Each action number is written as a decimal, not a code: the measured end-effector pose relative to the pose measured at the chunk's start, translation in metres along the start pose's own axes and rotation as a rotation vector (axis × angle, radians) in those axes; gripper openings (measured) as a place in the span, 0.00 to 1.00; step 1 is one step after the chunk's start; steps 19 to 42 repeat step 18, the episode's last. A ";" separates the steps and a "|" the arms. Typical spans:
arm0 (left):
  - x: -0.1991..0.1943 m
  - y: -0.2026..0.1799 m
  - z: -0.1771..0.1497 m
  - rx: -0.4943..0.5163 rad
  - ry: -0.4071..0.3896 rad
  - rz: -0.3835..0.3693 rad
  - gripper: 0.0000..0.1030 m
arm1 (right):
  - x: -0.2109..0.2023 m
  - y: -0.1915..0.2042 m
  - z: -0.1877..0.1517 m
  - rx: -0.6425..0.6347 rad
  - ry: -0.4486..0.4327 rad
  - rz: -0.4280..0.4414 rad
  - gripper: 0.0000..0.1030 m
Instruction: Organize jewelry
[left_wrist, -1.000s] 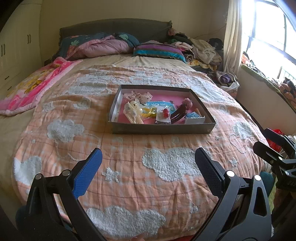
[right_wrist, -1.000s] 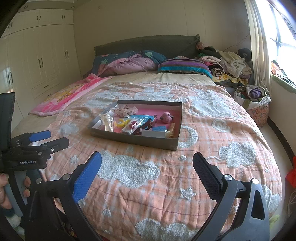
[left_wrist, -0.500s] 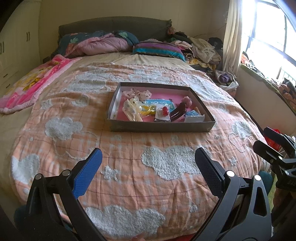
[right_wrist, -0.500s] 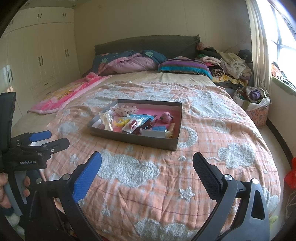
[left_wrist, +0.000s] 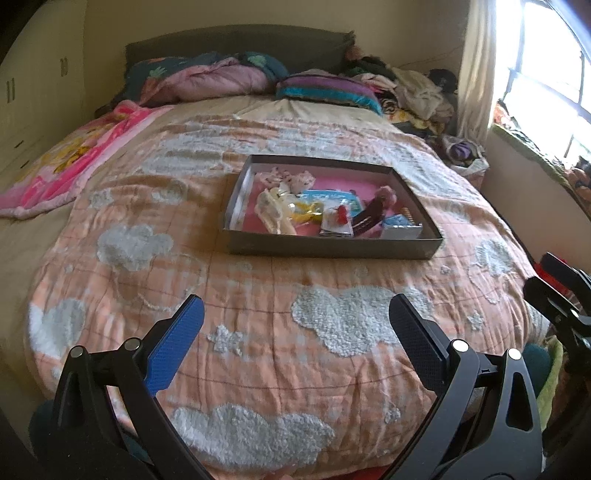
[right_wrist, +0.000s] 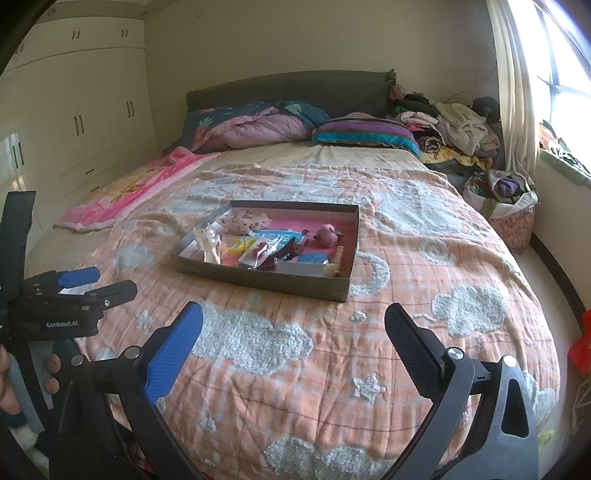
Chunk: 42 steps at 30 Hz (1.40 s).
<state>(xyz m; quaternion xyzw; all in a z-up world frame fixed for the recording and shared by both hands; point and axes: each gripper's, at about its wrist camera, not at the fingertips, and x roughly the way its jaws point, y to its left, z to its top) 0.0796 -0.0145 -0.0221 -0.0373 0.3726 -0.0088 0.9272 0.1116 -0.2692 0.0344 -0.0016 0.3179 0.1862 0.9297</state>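
Left wrist view: left hand-held gripper (left_wrist: 295, 321) spread wide, empty, ribbed pads over a tufted cloud quilt (left_wrist: 332, 325). Right hand-held gripper (right_wrist: 293, 325) likewise spread. Ahead, well apart, a shallow rectangular cardboard tray (left_wrist: 332, 247) of jumbled jewelry (left_wrist: 325, 214) lies long side crosswise.

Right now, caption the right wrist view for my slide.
Open right gripper faces a tray of hair accessories on the quilted bed.

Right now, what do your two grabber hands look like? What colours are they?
Both look alike. The left gripper and the right gripper each have a black plastic frame with silver screws and two flat textured pads, one blue and one black. White lettering marks the left gripper's body in the right wrist view. A bare hand shows there, no sleeve.
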 end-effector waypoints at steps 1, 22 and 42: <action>0.000 0.000 0.001 -0.004 -0.004 0.016 0.91 | 0.000 -0.002 0.000 0.002 0.001 0.000 0.95; 0.039 0.192 0.121 -0.110 -0.039 0.455 0.91 | 0.074 -0.141 0.029 0.132 0.091 -0.229 0.96; 0.039 0.192 0.121 -0.110 -0.039 0.455 0.91 | 0.074 -0.141 0.029 0.132 0.091 -0.229 0.96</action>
